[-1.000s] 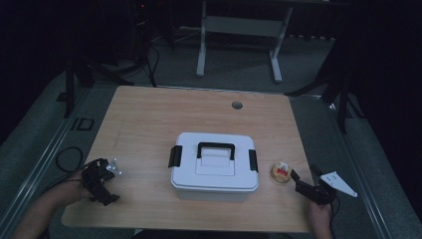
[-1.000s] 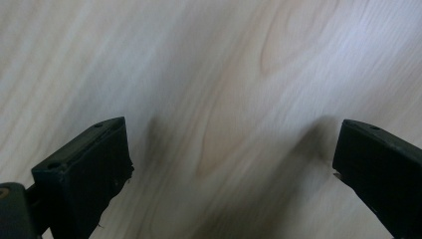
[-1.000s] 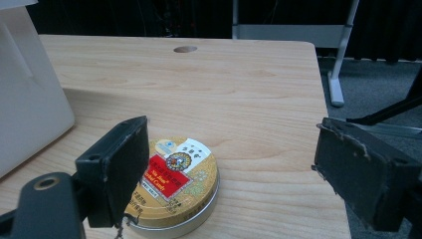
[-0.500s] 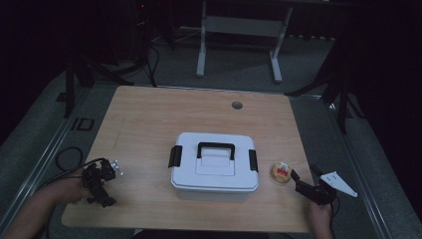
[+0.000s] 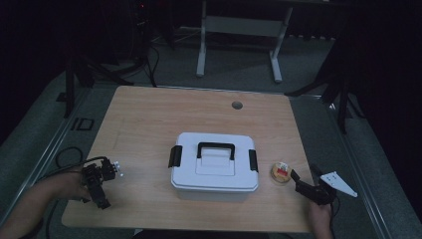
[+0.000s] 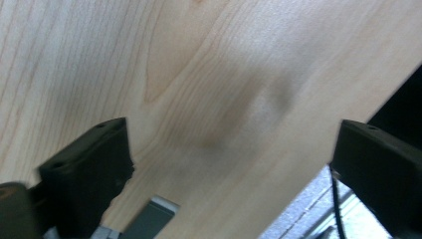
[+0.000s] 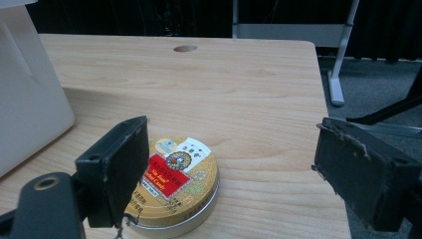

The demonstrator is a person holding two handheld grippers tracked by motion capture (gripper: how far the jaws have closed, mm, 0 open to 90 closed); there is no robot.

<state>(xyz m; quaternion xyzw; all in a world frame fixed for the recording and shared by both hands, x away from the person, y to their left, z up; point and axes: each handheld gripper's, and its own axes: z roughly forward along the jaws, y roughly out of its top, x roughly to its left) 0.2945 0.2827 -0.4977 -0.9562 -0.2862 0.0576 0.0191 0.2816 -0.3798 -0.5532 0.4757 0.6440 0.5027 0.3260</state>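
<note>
Right tool (image 5: 304,185) sits at the near right corner of the desk (image 5: 149,124), its jaws spread wide apart and aimed at the small round tin (image 5: 281,173). In the right gripper view that tin (image 7: 174,186) lies just ahead of the left jaw, flat on the wood with its red and gold label up, and nothing is pinched between the jaws. Just beside the tin, toward the middle of the desk, stands the white box (image 5: 214,167) with its black handle folded down and both side latches closed (its pale wall shows at the left edge of the right gripper view).

Left tool (image 5: 102,181) rests at the near left corner, well apart from the box. Its jaws are likewise open, with only bare wood grain and the desk's edge between them in the left gripper view.

Against the pictures from a second and half a second ago, little has changed. The right tool holds the same place next to the tin, and tin and box have not shifted. The left tool has turned slightly in the hand and drawn a touch nearer the person, no more. I judge that the work has not really begun: the tin is untouched, the box shut, and the right tool seems poised for a first reach to the tin.
</note>
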